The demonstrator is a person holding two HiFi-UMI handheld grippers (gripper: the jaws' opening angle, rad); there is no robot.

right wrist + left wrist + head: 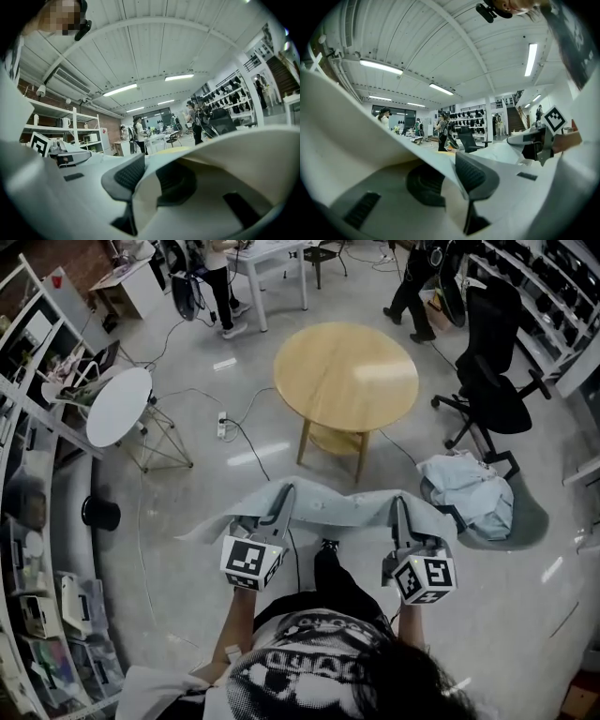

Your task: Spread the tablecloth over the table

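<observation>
A pale grey tablecloth [328,507] hangs stretched between my two grippers, in front of the person's body. My left gripper [286,493] is shut on its left part and my right gripper [401,510] on its right part. The round wooden table [347,376] stands bare a little beyond the cloth's far edge. In the left gripper view a fold of tablecloth [384,154] runs between the dark pads of the left gripper [450,176]. The right gripper view shows the tablecloth [234,154] pinched the same way in the right gripper [150,180].
A heap of pale blue cloth [469,488] lies on the floor at the right, by a black office chair [492,381]. A small white round table [119,406] stands at the left, with a power strip [222,425] and cables on the floor. Shelves line both sides; people stand at the back.
</observation>
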